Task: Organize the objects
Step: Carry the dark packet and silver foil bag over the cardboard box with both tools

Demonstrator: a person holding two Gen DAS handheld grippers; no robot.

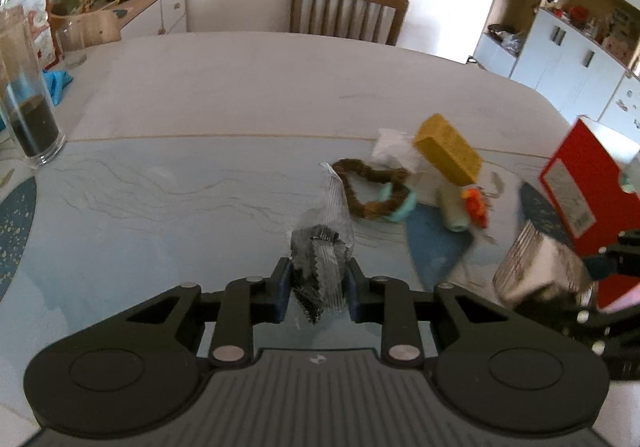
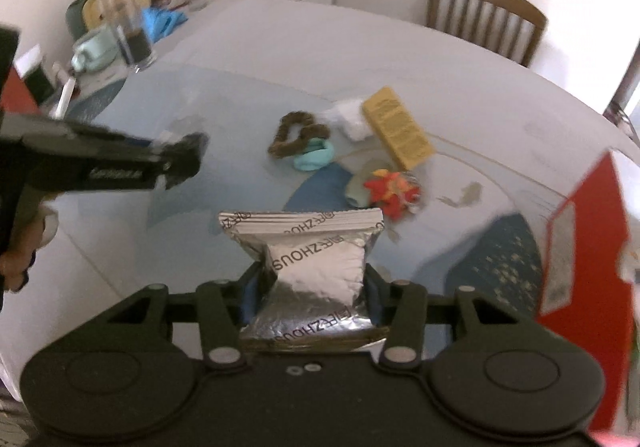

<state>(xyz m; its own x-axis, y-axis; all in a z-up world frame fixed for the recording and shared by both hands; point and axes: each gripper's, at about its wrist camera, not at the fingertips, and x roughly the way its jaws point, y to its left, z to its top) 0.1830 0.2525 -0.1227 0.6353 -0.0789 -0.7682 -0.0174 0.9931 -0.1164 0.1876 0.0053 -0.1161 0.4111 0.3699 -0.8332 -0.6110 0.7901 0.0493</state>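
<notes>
silver foil pouch (image 2: 316,267) | mustard-yellow box (image 2: 398,133) | red carton (image 1: 576,183) | teal-blue speckled mat (image 2: 496,267)

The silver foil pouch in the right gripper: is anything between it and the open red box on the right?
Nothing visible blocks it. The silver foil pouch, clamped in the right gripper, has only bare table surface between it and the open red box; the orange trinket lies farther off.

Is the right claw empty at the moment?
No, the right claw is clamped on a silver foil pouch, whose sides are pinched in between the two fingers.
</notes>
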